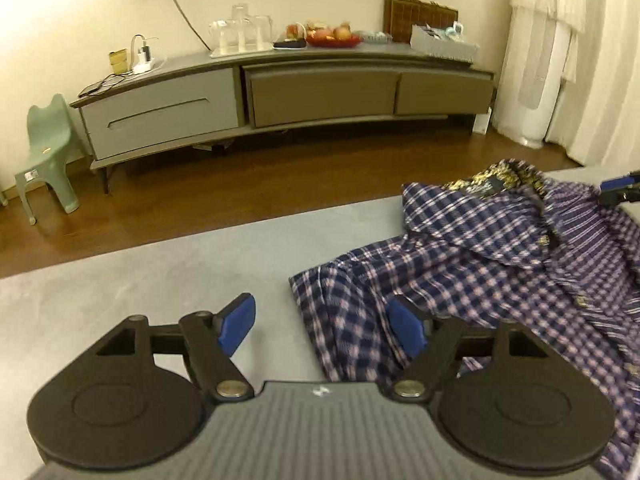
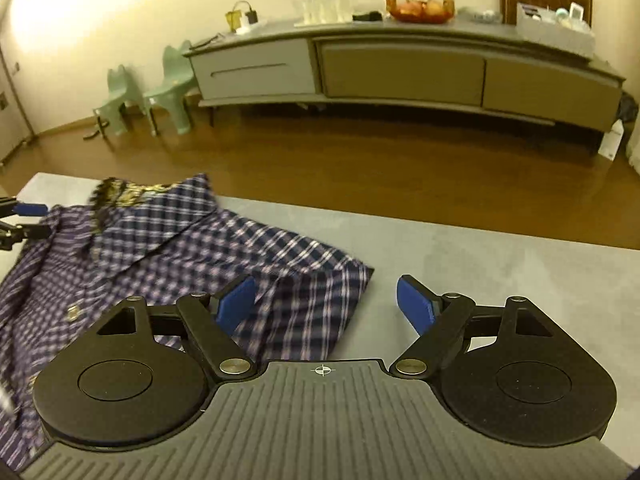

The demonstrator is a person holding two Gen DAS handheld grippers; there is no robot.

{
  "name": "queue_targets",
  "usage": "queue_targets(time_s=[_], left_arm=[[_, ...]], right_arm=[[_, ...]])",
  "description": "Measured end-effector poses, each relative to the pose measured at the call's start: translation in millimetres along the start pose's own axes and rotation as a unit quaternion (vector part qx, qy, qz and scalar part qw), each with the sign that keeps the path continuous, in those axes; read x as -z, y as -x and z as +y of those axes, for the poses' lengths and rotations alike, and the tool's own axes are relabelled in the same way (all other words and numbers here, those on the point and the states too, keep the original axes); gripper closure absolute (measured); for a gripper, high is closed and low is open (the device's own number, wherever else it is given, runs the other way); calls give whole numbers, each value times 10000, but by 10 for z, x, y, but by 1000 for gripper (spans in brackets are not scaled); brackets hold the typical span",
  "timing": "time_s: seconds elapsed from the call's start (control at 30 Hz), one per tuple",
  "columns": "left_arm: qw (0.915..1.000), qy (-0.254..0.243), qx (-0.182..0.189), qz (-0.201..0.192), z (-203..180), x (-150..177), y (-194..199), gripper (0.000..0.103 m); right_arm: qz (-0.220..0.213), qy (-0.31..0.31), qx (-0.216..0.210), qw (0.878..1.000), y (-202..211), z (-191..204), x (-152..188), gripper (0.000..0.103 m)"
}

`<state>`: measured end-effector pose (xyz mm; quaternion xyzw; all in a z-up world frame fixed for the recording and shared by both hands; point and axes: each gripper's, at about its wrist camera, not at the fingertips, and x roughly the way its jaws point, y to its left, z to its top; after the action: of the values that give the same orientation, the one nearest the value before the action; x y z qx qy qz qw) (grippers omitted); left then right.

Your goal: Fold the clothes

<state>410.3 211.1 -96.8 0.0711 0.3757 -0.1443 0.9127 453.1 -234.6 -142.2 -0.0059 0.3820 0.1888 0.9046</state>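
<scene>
A blue, white and pink plaid shirt (image 1: 500,264) lies on the grey table (image 1: 160,280), collar with a gold-patterned lining at the far edge. My left gripper (image 1: 322,326) is open over the shirt's left sleeve edge, nothing between its blue pads. The right wrist view shows the same shirt (image 2: 168,248) spread to the left. My right gripper (image 2: 326,306) is open above the shirt's right sleeve edge, jaws wide and holding nothing. Each gripper's blue tip peeks into the other's view: the right gripper (image 1: 620,188), the left gripper (image 2: 24,220).
Beyond the table edge is a brown wooden floor and a long grey TV cabinet (image 1: 280,88) bearing glasses, a fruit bowl (image 1: 334,38) and a basket. Green plastic stools (image 2: 160,88) stand left; a white curtain (image 1: 580,60) hangs right.
</scene>
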Motion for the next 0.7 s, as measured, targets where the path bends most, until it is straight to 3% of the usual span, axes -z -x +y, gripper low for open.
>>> queue_targets(time_s=[0.13, 0.7], left_arm=[[9999, -78, 135, -74, -90, 43, -130, 21], [9998, -79, 168, -28, -161, -15, -202, 20]], right_arm=[[-142, 38, -108, 9998, -114, 28, 29, 20], [-196, 17, -137, 9997, -81, 75, 42, 20]])
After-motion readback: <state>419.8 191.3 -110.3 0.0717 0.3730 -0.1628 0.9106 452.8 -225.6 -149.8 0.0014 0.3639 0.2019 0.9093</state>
